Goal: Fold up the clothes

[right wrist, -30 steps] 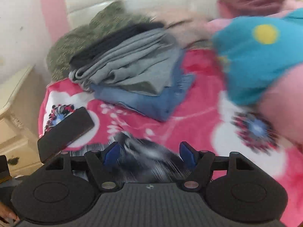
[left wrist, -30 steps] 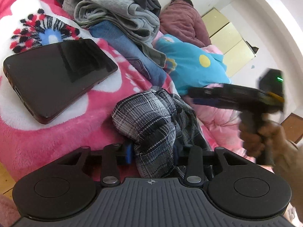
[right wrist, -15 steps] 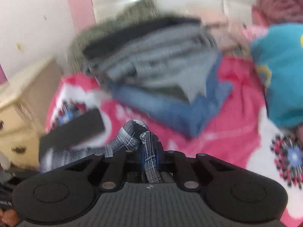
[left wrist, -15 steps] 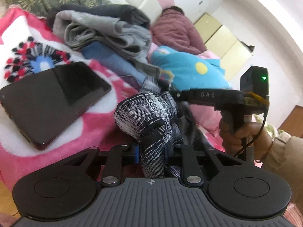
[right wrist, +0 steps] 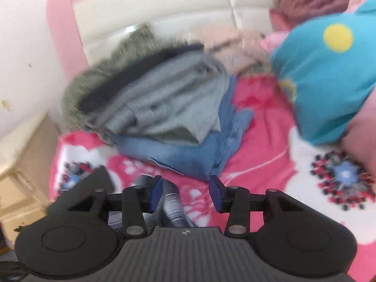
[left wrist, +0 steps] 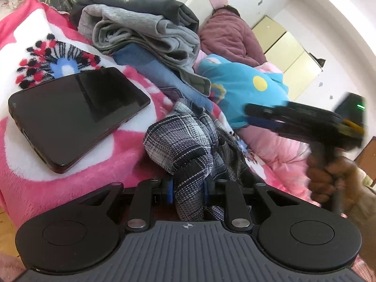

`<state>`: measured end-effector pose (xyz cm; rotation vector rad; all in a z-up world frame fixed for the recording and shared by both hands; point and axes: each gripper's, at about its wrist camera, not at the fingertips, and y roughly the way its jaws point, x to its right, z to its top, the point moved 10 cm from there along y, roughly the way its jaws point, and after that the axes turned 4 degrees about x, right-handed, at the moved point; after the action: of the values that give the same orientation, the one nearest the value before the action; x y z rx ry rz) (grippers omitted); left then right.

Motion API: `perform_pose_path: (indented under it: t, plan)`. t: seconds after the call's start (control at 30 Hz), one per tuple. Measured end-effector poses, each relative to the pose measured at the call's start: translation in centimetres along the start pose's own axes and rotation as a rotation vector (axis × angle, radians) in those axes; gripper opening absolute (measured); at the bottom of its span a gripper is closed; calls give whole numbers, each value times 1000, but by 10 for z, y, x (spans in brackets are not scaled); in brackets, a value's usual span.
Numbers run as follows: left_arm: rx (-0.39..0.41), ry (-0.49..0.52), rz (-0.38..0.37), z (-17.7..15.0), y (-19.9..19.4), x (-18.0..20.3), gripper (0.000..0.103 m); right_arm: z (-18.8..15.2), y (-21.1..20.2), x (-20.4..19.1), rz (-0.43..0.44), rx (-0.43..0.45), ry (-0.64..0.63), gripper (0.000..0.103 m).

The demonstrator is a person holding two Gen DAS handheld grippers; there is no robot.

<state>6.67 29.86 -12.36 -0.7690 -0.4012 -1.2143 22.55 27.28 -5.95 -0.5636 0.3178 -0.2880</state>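
Plaid garment (left wrist: pixel 185 155) pinched in left jaws, right jaws just opened

Right gripper over the pink bed blanket, jaws parted

The right gripper (right wrist: pixel 185 193) has just been opening; its blue pads (right wrist: pixel 157 193) stand apart, with a blurred black-and-white plaid garment (right wrist: pixel 172 208) lying loose between them, nearer the left pad. Beyond, on the pink flowered fleece blanket (right wrist: pixel 256 145), sits a pile of folded grey and blue denim clothes (right wrist: pixel 169 117); a turquoise cushion with a yellow dot (right wrist: pixel 326 82) lies to the right.
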Motion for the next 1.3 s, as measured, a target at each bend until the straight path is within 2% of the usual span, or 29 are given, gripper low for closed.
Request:
perform_pose_path:
  t: [0.1, 0.2, 0.3, 0.37, 0.4, 0.43, 0.47, 0.5, 0.6, 0.77, 0.97, 1.13, 1.3]
  plan:
    - [5, -3, 2, 0, -2, -1, 21, -11, -26, -22, 38, -15, -84, 45]
    - [8, -4, 3, -1, -4, -1, 21, -43, -25, -43, 49, -106, -203, 44]
    - [9, -6, 3, -1, -5, -3, 21, -67, -14, -50, 1, -164, -292, 43]
    - [8, -7, 3, -1, -5, -3, 21, -76, -7, -47, -16, -188, -282, 41]
    - [7, -7, 3, -1, -5, -3, 21, -81, -5, -46, -20, -200, -270, 32]
    - [5, -8, 3, -1, -4, -4, 21, -84, -4, -47, -25, -203, -272, 17]
    - [3, -9, 2, -1, -4, -4, 21, -87, -4, -48, -30, -205, -277, 9]
    - [2, -11, 0, -1, -5, -4, 22, -89, -4, -48, -50, -195, -297, 6]
    - [1, -18, -3, -1, -5, -5, 23, -81, -13, -57, -120, -122, -354, 4]
    - [7, -33, -10, 2, -7, -5, 24, -45, -31, -75, -231, 15, -469, 3]
    - [22, -54, -17, 6, -10, -6, 28, -23, -18, -83, -284, 63, -540, 3]
    - [38, -65, -25, 9, -12, -5, 34, -12, -10, -80, -307, 118, -520, 3]
    - [48, -68, -21, 12, -12, -4, 34, -12, 3, -65, -325, 122, -483, 3]
